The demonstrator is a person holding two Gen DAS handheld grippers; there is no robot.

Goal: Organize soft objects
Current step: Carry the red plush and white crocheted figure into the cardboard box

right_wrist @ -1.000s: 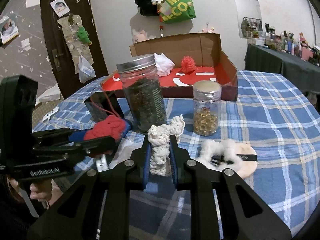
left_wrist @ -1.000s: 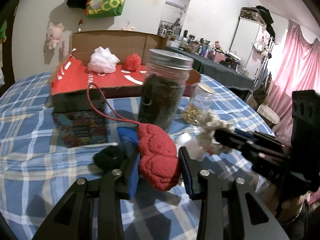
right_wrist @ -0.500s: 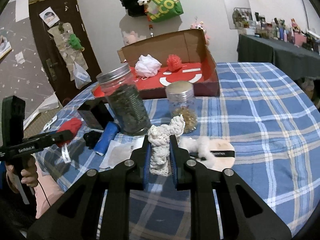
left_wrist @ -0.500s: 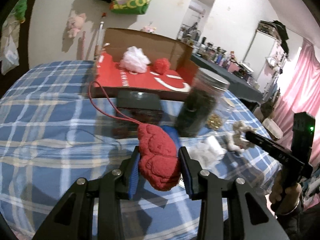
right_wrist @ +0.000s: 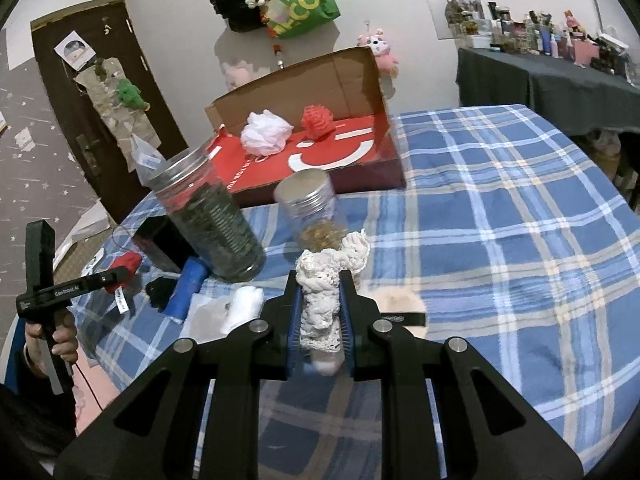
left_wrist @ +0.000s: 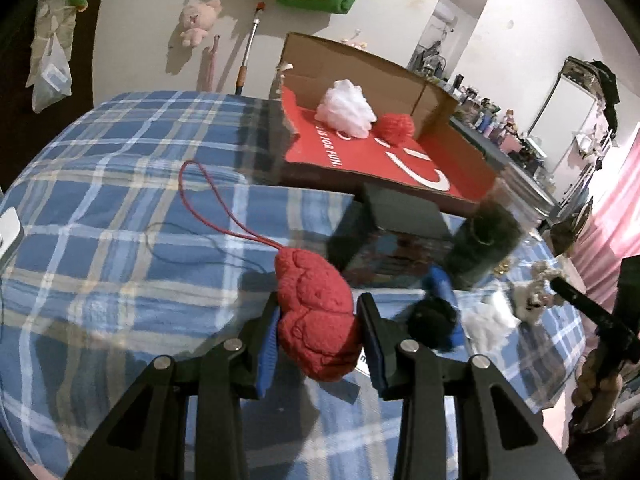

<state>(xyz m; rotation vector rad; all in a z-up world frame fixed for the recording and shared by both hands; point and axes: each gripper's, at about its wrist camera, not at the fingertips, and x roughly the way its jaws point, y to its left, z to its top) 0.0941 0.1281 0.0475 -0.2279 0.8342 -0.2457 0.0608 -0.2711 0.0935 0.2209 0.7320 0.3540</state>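
The left gripper (left_wrist: 318,326) is clamped on a red plush piece (left_wrist: 316,316), held up off the bench (left_wrist: 100,208), its thin red cord (left_wrist: 208,200) trailing out over the blue plaid cloth. The right gripper (right_wrist: 320,316) is squeezed tight on a cream knitted piece (right_wrist: 324,288), which stands upright between the blue pads. Beyond them an open cardboard box (right_wrist: 320,80) with a red floor holds a white pouf (right_wrist: 264,132) and a red pom-pom (right_wrist: 318,118) side by side. Between the box and the grippers stand a tall jar (right_wrist: 212,220) of dark stuff and a smaller jar (right_wrist: 312,212) with golden contents, both capped in metal. A blue roll (right_wrist: 188,288) and a black fuzzy lump (right_wrist: 158,290) lie near the tall jar.
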